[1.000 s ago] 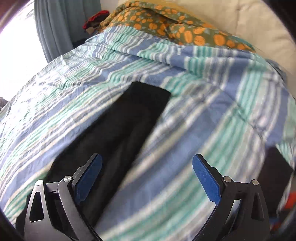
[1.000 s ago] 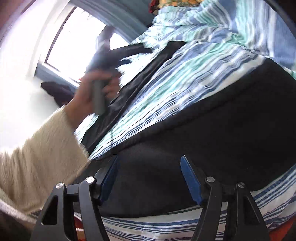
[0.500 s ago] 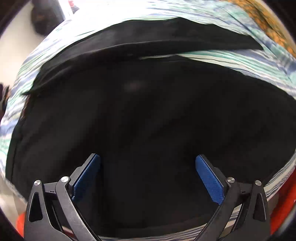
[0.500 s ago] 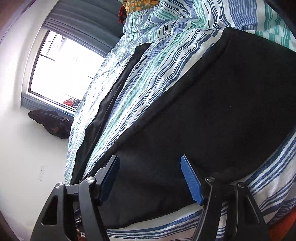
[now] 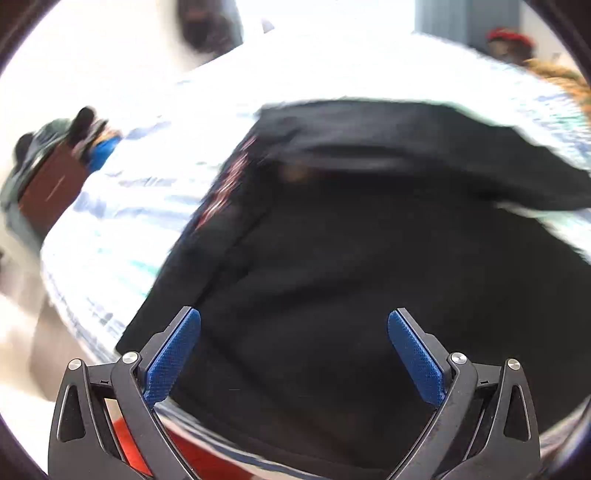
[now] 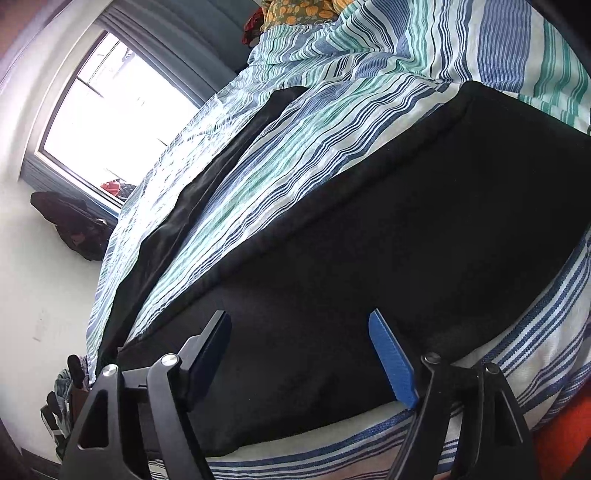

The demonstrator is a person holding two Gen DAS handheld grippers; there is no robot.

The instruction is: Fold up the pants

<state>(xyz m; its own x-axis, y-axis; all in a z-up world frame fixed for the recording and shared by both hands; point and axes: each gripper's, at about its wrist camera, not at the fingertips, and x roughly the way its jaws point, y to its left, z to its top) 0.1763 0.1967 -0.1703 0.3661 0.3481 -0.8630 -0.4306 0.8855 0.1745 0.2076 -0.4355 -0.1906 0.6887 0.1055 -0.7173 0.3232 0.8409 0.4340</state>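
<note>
Black pants [image 6: 369, 236] lie spread on a striped bedsheet [image 6: 295, 140], legs apart; one leg [image 6: 207, 184] runs off toward the window. In the blurred left wrist view the pants [image 5: 369, 258] fill the middle, with a leg [image 5: 406, 147] folded across the top. My left gripper [image 5: 294, 354] is open and empty, just above the fabric near its left edge. My right gripper [image 6: 299, 354] is open and empty, low over the pants' near edge by the bed's front.
A window [image 6: 110, 122] with curtains is at the left. An orange-patterned pillow [image 6: 295, 11] lies at the bed's head. Dark clothes [image 6: 70, 225] hang on the wall. Clutter [image 5: 55, 173] stands beside the bed. Something orange-red [image 6: 565, 435] shows under the bed's front edge.
My left gripper has swung left over the pants, bringing their left edge and the room's clutter into view. My right gripper has moved slightly closer to the pants' near edge.
</note>
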